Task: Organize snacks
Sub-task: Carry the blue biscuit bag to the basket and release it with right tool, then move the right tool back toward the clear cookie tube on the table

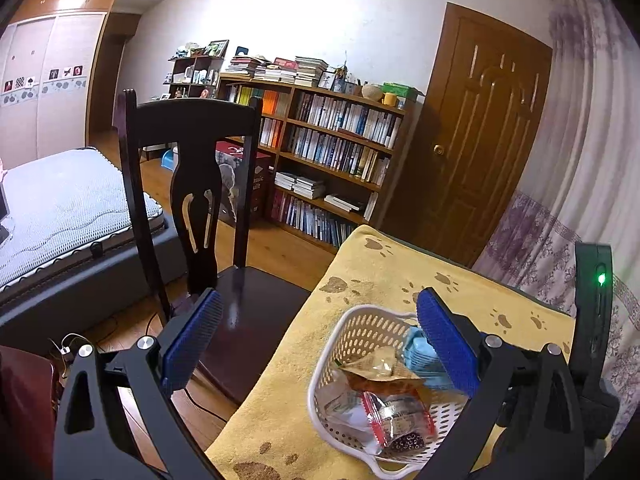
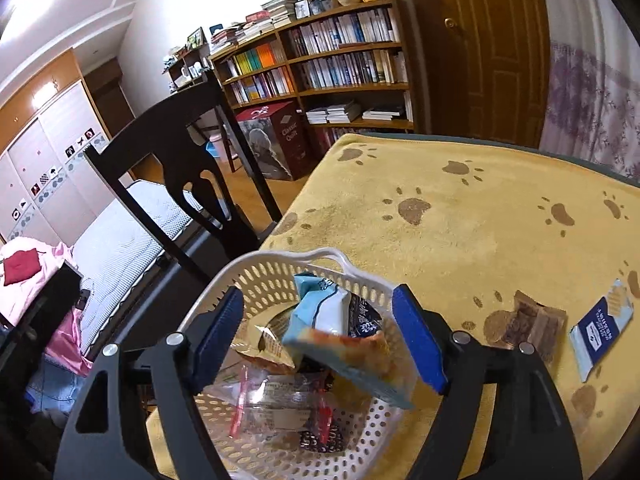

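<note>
- Bedroom setting: a yellow paw-print cloth (image 2: 460, 216) covers the table, and the white perforated basket (image 2: 276, 268) near the cloth's left edge serves as the landmark for everything below.
- Far left of the basket, beyond the table, lies a bed with a grey quilted mattress (image 1: 60, 208).
- Just left of the basket, off the table edge, stands a dark wooden chair (image 1: 192, 152), its seat drawn up beside the cloth.
- Behind the basket, against the far wall, a bookshelf (image 1: 332, 148) is packed with books, and a brown door (image 1: 476, 136) stands to its right.
- The left gripper (image 1: 320, 312) hovers above the basket's left side with its blue pads spread wide, nothing between them; one pad hangs over the chair seat, the other over the basket.
- Inside the basket lie several snacks: a red-edged clear packet (image 1: 396, 412), a brown-orange packet (image 1: 384, 368) and a light blue pack (image 2: 340, 332) tilted on top of the pile.
- The right gripper (image 2: 320, 304) is directly over the basket, jaws wide apart; the light blue pack sits between the pads without visible contact on either side, so I cannot tell whether it is touching them.
- Right of the basket, on the bare cloth, lies a brown transparent snack (image 2: 536, 324).
- Further right again, near the brown snack but apart from it, rests a navy and pale wrapper (image 2: 600, 332).
</note>
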Motion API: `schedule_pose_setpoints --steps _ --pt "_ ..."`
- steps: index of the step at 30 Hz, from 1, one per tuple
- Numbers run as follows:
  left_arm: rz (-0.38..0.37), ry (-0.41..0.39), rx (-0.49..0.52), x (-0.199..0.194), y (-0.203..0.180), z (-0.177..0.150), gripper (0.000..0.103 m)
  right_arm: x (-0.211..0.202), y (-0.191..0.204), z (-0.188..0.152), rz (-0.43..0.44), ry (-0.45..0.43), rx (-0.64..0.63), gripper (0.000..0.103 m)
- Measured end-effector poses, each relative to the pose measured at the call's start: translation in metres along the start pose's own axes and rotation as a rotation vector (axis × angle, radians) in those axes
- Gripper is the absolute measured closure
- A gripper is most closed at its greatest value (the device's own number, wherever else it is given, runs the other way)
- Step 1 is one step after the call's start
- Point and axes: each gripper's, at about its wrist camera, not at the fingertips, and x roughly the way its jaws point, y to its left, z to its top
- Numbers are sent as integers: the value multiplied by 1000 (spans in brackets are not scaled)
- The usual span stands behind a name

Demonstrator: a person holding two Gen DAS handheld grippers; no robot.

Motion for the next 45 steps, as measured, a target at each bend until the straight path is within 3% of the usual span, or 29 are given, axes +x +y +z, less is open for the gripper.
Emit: schedule_pose_setpoints --steps 5,11,16,21,25,28,36,45 --pt "-2 -3 -6 -1 0 1 4 -1 -4 -10 -1 11 -11 27" --pt "-12 -3 7 -1 -3 1 4 9 -10 -16 130 102 51 27" --pt "-13 -8 -11 -3 1 3 4 19 -1 -30 147 147 21 27" --pt "-14 -9 -14 -3 2 3 4 14 3 -36 127 134 -7 27" --pt "-18 -8 -7 -3 1 2 4 -14 9 -33 79 25 -34 27" --pt "-20 -8 -4 -3 -1 1 4 -29 14 -27 100 -15 -40 27" --pt "-21 -11 -6 -4 -2 2 4 -2 22 -41 162 87 -72 27" --pt "-25 -6 -2 -4 -7 2 4 -14 21 -46 159 63 -77 27"
